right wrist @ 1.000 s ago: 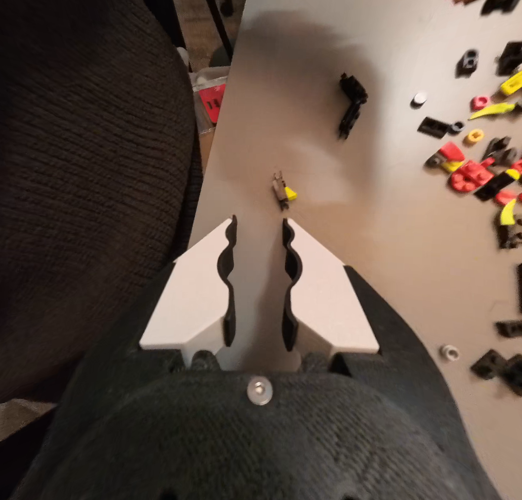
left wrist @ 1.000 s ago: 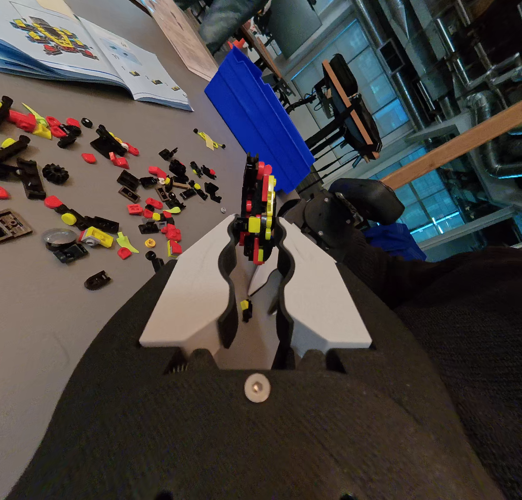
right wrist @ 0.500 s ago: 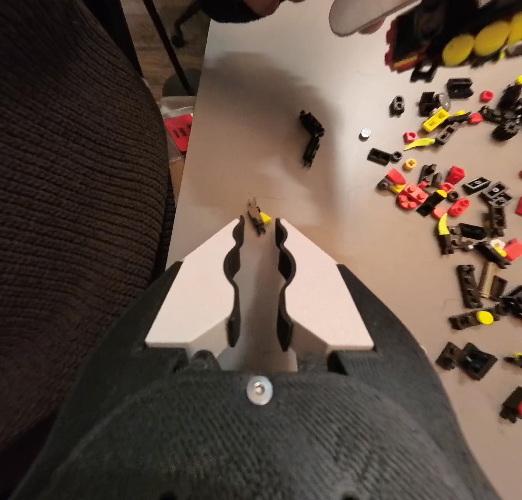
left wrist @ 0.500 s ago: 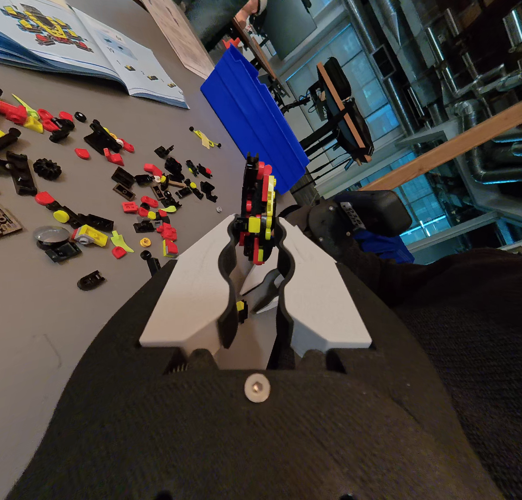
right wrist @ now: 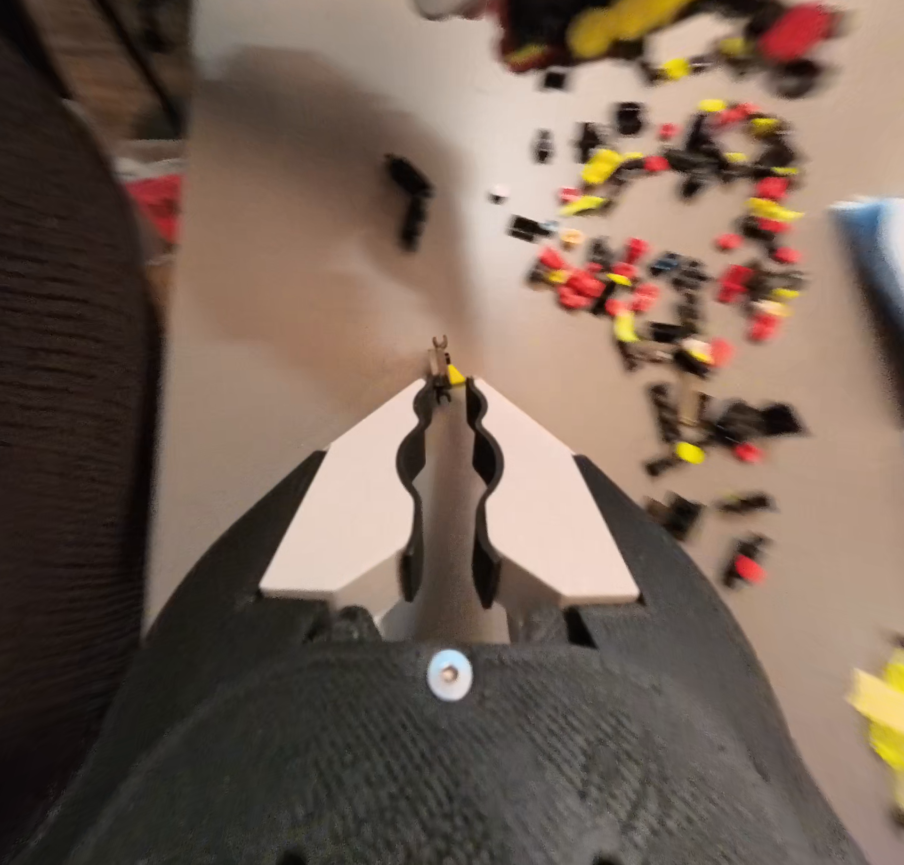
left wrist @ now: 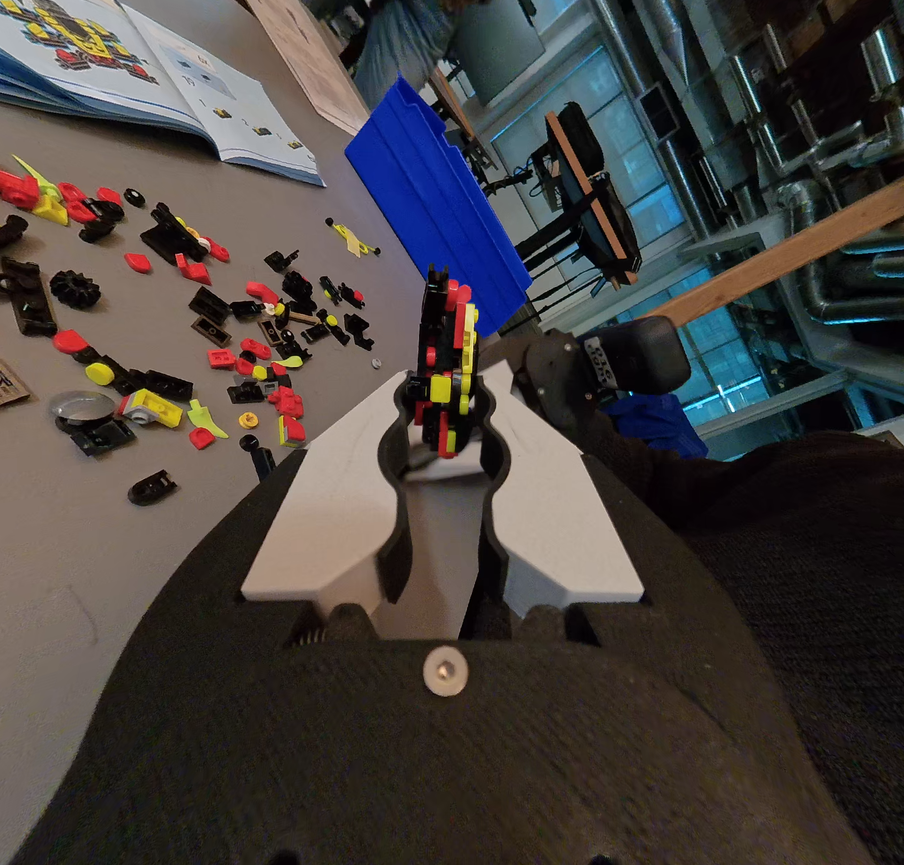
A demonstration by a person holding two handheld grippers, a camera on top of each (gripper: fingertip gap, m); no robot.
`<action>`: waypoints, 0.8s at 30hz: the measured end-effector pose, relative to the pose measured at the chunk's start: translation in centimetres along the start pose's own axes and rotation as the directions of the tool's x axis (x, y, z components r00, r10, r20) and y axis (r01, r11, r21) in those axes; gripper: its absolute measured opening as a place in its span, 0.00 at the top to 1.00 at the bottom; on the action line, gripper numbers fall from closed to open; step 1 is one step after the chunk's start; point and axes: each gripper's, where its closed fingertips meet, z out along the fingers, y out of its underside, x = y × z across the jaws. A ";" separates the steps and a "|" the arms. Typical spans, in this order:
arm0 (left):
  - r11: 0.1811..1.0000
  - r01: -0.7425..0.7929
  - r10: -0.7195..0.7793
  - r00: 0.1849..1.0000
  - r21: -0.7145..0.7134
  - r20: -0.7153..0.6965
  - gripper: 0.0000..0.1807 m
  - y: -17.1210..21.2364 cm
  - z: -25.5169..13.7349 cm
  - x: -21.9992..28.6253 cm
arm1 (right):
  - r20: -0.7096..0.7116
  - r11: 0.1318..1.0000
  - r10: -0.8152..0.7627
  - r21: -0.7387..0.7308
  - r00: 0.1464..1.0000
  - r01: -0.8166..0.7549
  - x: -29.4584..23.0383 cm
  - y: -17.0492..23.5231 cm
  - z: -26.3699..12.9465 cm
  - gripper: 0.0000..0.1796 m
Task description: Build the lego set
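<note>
Right wrist view: right gripper (right wrist: 444,386) spread around small black-and-yellow clip piece (right wrist: 442,371) near table's (right wrist: 293,264) edge. Left gripper (left wrist: 444,391) pinching half-built model (left wrist: 446,352), held above table. Likely fetching step; next, close and lift carefully.

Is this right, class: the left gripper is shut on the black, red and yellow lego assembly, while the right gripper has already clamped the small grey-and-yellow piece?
Not quite. The right wrist view shows the right gripper open, its tips around the small grey-and-yellow piece. The left gripper does hold the black, red and yellow lego assembly.
</note>
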 end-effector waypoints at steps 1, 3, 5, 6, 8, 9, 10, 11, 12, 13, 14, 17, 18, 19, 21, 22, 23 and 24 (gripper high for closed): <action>1.000 0.000 0.000 1.000 0.002 0.001 0.89 0.0 0.0 0.0 | -0.095 1.000 -0.023 -0.016 0.995 0.021 1.6 0.3 -0.5 0.93; 1.000 0.002 -0.002 1.000 0.008 0.004 0.89 -0.2 -0.1 -0.1 | -0.258 0.991 -0.121 -0.086 0.959 0.102 3.8 1.0 -1.5 0.94; 1.000 0.003 -0.003 1.000 0.013 0.006 0.88 -0.2 -0.2 -0.1 | -0.353 0.966 -0.245 -0.172 0.903 0.195 4.7 1.4 -2.0 0.94; 1.000 0.003 -0.003 1.000 0.015 0.006 0.89 -0.3 -0.2 -0.2 | -0.372 0.948 -0.302 -0.213 0.878 0.236 4.6 1.6 -2.0 0.94; 1.000 0.004 -0.004 1.000 0.016 0.006 0.88 -0.3 -0.3 -0.2 | -0.378 0.919 -0.375 -0.268 0.846 0.288 4.0 1.9 -1.7 0.93; 1.000 0.006 -0.006 1.000 0.015 0.005 0.89 -0.3 -0.3 -0.2 | -0.373 0.912 -0.389 -0.284 0.842 0.296 3.7 2.1 -1.5 0.93; 1.000 0.009 -0.009 1.000 0.014 0.003 0.89 -0.2 -0.3 -0.2 | -0.373 0.911 -0.389 -0.292 0.842 0.291 3.4 2.3 -1.3 0.93; 1.000 0.012 -0.012 1.000 0.014 0.001 0.89 -0.2 -0.3 -0.2 | -0.380 0.915 -0.381 -0.289 0.843 0.283 3.3 2.3 -1.3 0.93; 1.000 0.014 -0.014 1.000 0.013 0.000 0.89 -0.2 -0.4 -0.2 | -0.381 0.921 -0.367 -0.279 0.849 0.273 3.1 2.3 -1.3 0.93; 1.000 0.014 -0.014 1.000 0.012 0.000 0.89 -0.1 -0.4 -0.2 | -0.376 0.930 -0.346 -0.262 0.860 0.259 2.9 2.2 -1.3 0.93; 1.000 0.014 -0.014 1.000 0.013 0.001 0.89 -0.2 -0.4 -0.2 | -0.366 0.939 -0.322 -0.242 0.873 0.245 2.5 2.2 -1.3 0.93; 1.000 0.017 -0.017 1.000 0.016 0.002 0.88 -0.2 -0.4 -0.3 | -0.335 0.959 -0.262 -0.194 0.905 0.206 1.9 2.0 -1.3 0.91; 1.000 0.018 -0.018 1.000 0.015 0.003 0.89 -0.2 -0.4 -0.3 | -0.325 0.965 -0.242 -0.179 0.914 0.192 1.7 2.0 -1.3 0.90; 1.000 0.017 -0.018 1.000 0.015 0.003 0.89 -0.2 -0.3 -0.3 | -0.315 0.970 -0.223 -0.166 0.923 0.177 1.6 2.0 -1.4 0.89; 1.000 0.014 -0.014 1.000 0.013 0.006 0.88 -0.2 -0.2 -0.3 | -0.301 0.978 -0.190 -0.141 0.934 0.153 1.4 2.0 -1.5 0.88; 1.000 0.012 -0.012 1.000 0.012 0.008 0.88 -0.2 -0.2 -0.3 | -0.301 0.981 -0.176 -0.130 0.937 0.143 1.5 1.9 -1.6 0.88; 1.000 0.011 -0.011 1.000 0.012 0.009 0.88 -0.2 -0.1 -0.3 | -0.301 0.984 -0.163 -0.116 0.940 0.134 1.6 1.8 -1.8 0.88; 1.000 0.011 -0.011 1.000 0.011 0.009 0.88 -0.2 0.0 -0.3 | -0.302 0.988 -0.147 -0.098 0.942 0.123 1.7 1.6 -1.9 0.88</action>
